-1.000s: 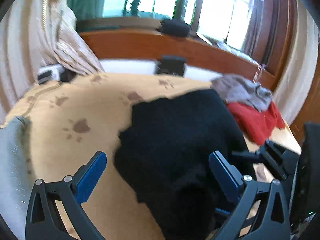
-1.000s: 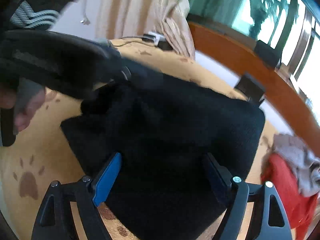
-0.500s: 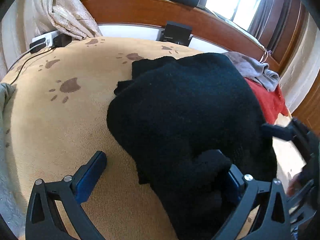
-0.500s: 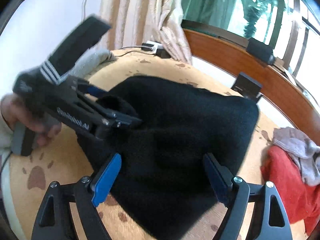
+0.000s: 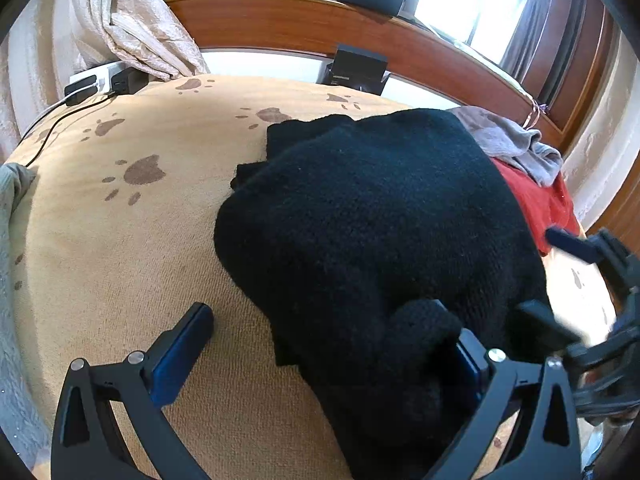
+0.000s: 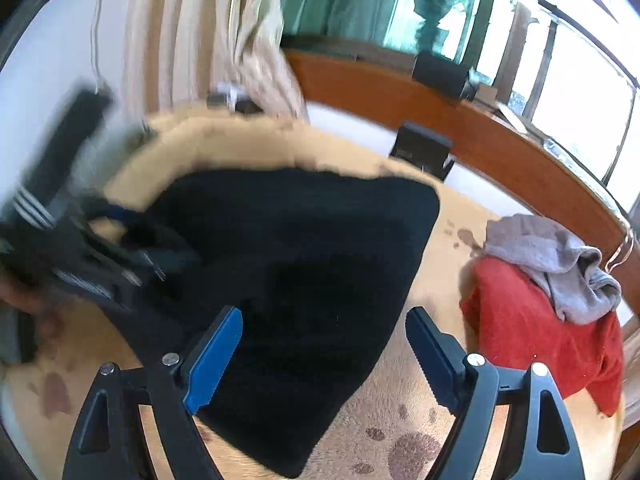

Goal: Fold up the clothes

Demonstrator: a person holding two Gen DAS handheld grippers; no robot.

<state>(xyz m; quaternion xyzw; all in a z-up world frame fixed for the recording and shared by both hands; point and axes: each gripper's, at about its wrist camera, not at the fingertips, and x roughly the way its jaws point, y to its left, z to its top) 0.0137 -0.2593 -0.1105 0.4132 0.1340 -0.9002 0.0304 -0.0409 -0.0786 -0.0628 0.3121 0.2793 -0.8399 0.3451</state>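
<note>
A black knit garment (image 5: 372,224) lies folded over on a tan paw-print blanket (image 5: 120,248). My left gripper (image 5: 324,354) stands open low over its near left edge. A bunched lump of the black knit rests against the inner side of its right finger (image 5: 470,360); the left finger (image 5: 180,350) hovers over bare blanket. In the right wrist view my right gripper (image 6: 324,356) is open above the near right part of the black garment (image 6: 304,264), pressing on nothing. The left gripper (image 6: 80,248) shows there as a blur at the left, held by a hand.
A red garment (image 6: 540,320) with a grey one (image 6: 552,256) on top lies to the right. A wooden headboard (image 5: 280,24), black boxes (image 5: 356,68), a power strip with cables (image 5: 96,80) and a curtain (image 5: 132,24) line the far side. Grey cloth (image 5: 12,240) covers the left edge.
The left gripper tipped down toward the black garment, then held still. The right gripper swung to the right, bringing the red and grey clothes further into view. Both stayed open.
</note>
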